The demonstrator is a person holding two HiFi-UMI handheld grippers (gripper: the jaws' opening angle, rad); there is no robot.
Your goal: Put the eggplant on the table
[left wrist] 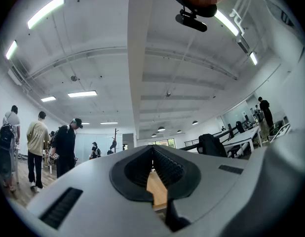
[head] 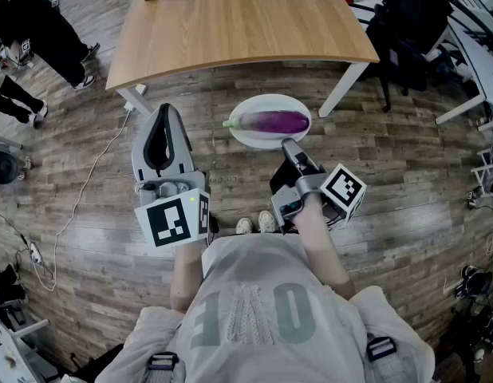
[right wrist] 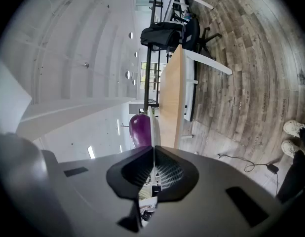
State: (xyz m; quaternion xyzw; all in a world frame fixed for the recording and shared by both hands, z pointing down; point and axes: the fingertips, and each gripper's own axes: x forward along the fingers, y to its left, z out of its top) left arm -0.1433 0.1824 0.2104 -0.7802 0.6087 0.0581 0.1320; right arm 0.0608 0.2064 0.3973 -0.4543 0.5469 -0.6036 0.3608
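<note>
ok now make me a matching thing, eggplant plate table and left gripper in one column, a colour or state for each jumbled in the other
Column one:
1 eggplant
2 plate
3 table
4 left gripper

Column two:
a light wood, standing past the plate
b purple, lying on the plate
c holds nothing
d white, rim clamped in the right gripper

Pairs: 1-b, 2-d, 3-a, 4-c

A pale grey T-shirt [head: 254, 309] with large faded grey letters is worn, with light shoes [head: 256, 225] below. The left gripper [head: 164, 112] and right gripper [head: 287, 143] are cased in grey, their jaws lined in black, and each is fitted with a white cube [head: 176, 220] printed with black square markers.
</note>
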